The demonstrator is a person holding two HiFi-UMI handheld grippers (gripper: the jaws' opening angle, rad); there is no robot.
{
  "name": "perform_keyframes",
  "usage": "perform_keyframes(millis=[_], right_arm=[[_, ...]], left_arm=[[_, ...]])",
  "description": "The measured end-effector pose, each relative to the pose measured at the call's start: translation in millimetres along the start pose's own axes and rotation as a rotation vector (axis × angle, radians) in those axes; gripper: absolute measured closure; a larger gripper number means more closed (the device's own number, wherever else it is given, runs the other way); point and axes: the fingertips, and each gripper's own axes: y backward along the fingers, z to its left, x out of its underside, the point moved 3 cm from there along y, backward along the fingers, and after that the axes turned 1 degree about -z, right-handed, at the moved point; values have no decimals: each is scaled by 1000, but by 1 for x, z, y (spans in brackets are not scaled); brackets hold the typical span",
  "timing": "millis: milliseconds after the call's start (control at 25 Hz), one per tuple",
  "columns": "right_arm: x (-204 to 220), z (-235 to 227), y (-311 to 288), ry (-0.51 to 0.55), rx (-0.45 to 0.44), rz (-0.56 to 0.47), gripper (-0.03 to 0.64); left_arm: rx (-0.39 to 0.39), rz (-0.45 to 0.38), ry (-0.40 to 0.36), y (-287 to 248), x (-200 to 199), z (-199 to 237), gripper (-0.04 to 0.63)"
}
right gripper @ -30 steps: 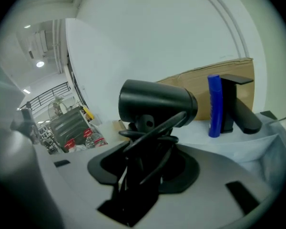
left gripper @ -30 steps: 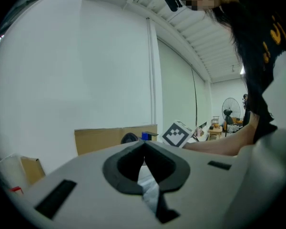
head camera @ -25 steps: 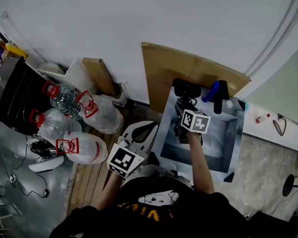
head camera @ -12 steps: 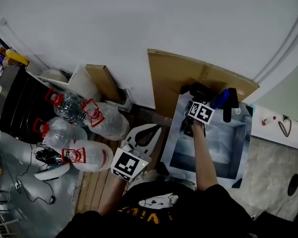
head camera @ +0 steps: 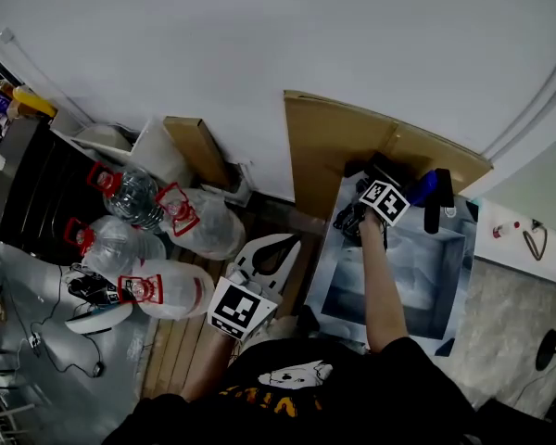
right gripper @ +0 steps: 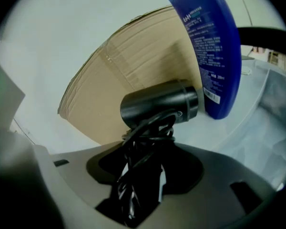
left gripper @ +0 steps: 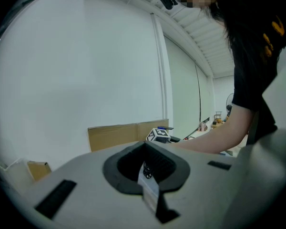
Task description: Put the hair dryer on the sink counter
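Fingers, right gripper (right gripper: 144, 168): grasping the hair dryer (right gripper: 159, 104) by its cord-wrapped handle. The jaws have just been easing wider with the handle sitting between them, and the pads look to be pressing on it. A release is beginning, I'd judge.
Fingers, left gripper (left gripper: 145, 163): closed together on nothing, idling low and well away from the right fingers, leaving this job to one hand.
Sink counter (head camera: 326, 272): lying under the right fingers, which are reaching over its far left corner. I'd say the dryer is heading for the ledge rather than the bowl.
Cardboard (right gripper: 109, 75): leaning on the wall just beyond the right fingertips, acting as a backstop behind the dryer.
Sink basin (head camera: 403, 276): sitting on the near side of the right fingers, below the forearm. The part showing is holding nothing I can make out.
Water jugs (head camera: 162, 290): clustering on the floor, well off to the left of the left fingers. They're clear and red-handled, and what's in them isn't showing.
Blue bottle (right gripper: 212, 46): standing upright just past the right fingertips and to their right, at the dryer's nozzle. Its top is running out of frame and its fill level isn't showing.
Hair dryer: barrel lying level just ahead of the right fingertips, handle pointing back into them, so it's going down close against the cardboard. Whether it's touching the counter, I can't tell.
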Motion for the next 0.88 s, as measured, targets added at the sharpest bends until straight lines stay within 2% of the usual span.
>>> perform_keyframes(millis=[240,400,600,880], right_arm=[[-1,2,-7,-33,-5,-21,399],[0,3,-7,3,-12,-12,396],[-3,12,0,23,-75,-11,347],[-4,10,19,77,-70,-32,347]], left_arm=[[-13,11,27,4,6,4,589],[-25,15,40,7,9,6,589],[-31,7,46,9,9,7,589],[-22,-4,46,9,7,2,589]])
